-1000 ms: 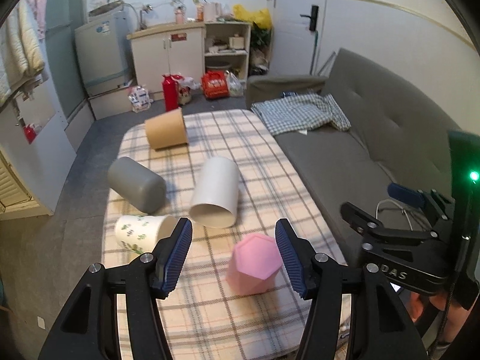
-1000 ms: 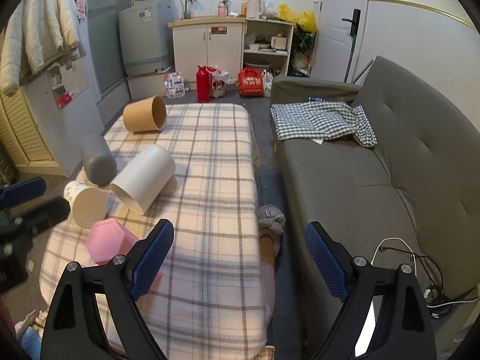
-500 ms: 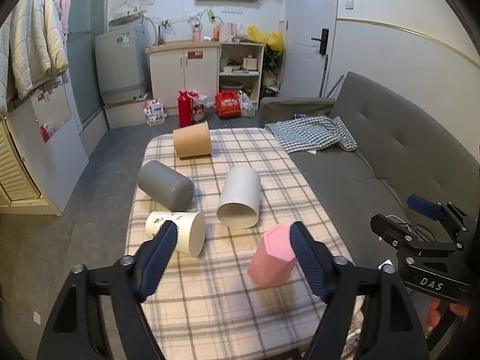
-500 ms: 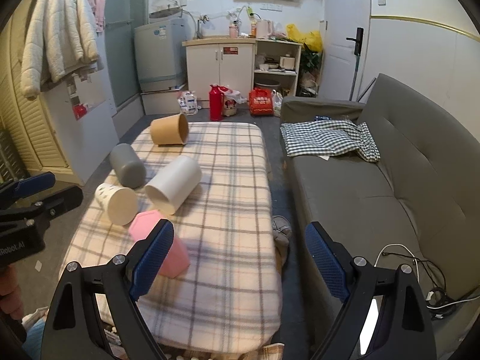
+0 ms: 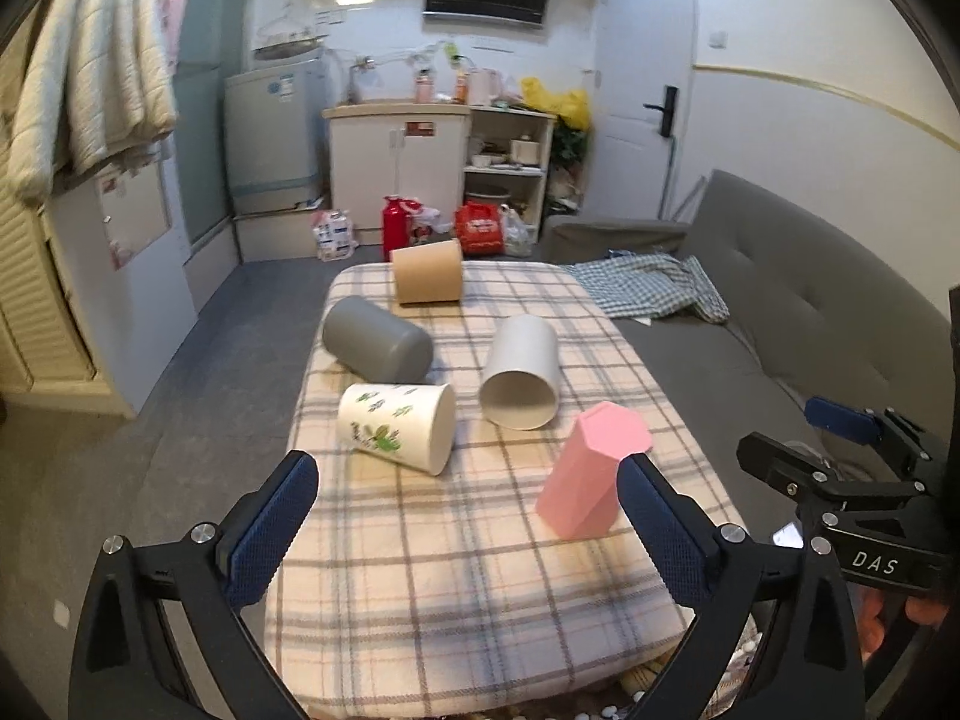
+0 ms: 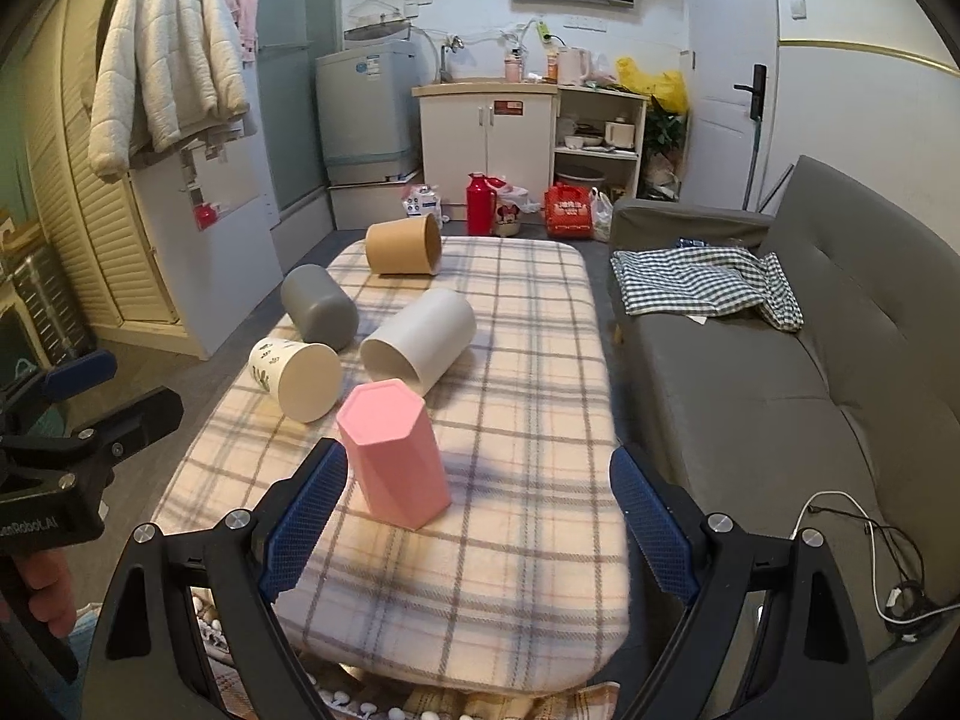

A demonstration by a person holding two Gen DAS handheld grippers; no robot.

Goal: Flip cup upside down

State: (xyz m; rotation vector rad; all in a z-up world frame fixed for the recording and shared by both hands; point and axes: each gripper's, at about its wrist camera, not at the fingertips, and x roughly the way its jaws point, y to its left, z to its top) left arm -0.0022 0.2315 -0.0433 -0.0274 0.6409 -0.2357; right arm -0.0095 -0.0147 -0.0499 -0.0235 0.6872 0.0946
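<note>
Both tongs gape wide, holding nothing: left tongs [image 5: 465, 531] and right tongs [image 6: 480, 519] hang over the plaid bench's [image 6: 528, 570] near end. Left to right lie the printed cup [image 6: 294, 378], grey cup [image 6: 318, 315], white cup [image 6: 420, 339]; the pink cup [image 6: 396, 450] stands nearest, apparently mouth-down.

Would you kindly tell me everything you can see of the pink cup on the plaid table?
The pink cup is a matte, hexagonal, faceted tumbler, plastic by its look, narrowing slightly toward the top. It stands with a closed flat face up, apparently mouth down, on the plaid table cover near the front edge, nearer than the four cups lying on their sides. Nothing touches it but the cloth; the left gripper and right gripper are both open and apart from it.
</note>
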